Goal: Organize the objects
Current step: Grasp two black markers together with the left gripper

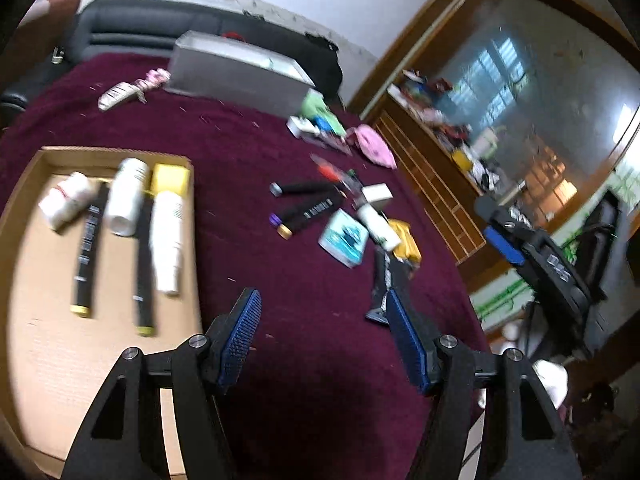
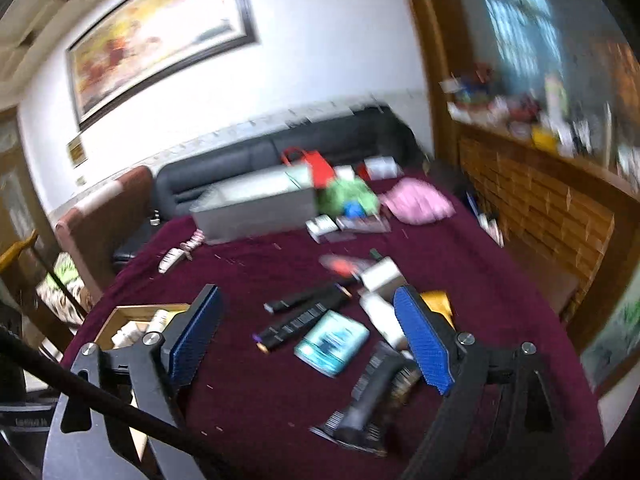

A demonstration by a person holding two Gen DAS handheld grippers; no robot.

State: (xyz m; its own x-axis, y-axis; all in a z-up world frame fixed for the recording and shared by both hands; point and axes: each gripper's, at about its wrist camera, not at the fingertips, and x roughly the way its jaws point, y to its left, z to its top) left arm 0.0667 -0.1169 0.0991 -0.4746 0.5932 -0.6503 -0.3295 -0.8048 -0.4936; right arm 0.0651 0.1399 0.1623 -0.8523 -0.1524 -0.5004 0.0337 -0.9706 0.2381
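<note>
Both grippers hang empty, jaws apart: left gripper (image 1: 324,332), right gripper (image 2: 308,332). Shallow brown cardboard tray (image 1: 24,240) at nine o'clock on the maroon-clothed table (image 1: 248,136) holds white bottles (image 1: 166,236); black tubes (image 1: 308,210) lie loose at centre.

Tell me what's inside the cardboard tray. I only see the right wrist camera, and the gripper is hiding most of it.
Observer: In the left wrist view, the tray holds white bottles, two black pens and a yellow box.
Operator: Is the left gripper holding anything?
Observer: No. The left gripper is open, with only the dark red cloth showing between its fingers.
</note>
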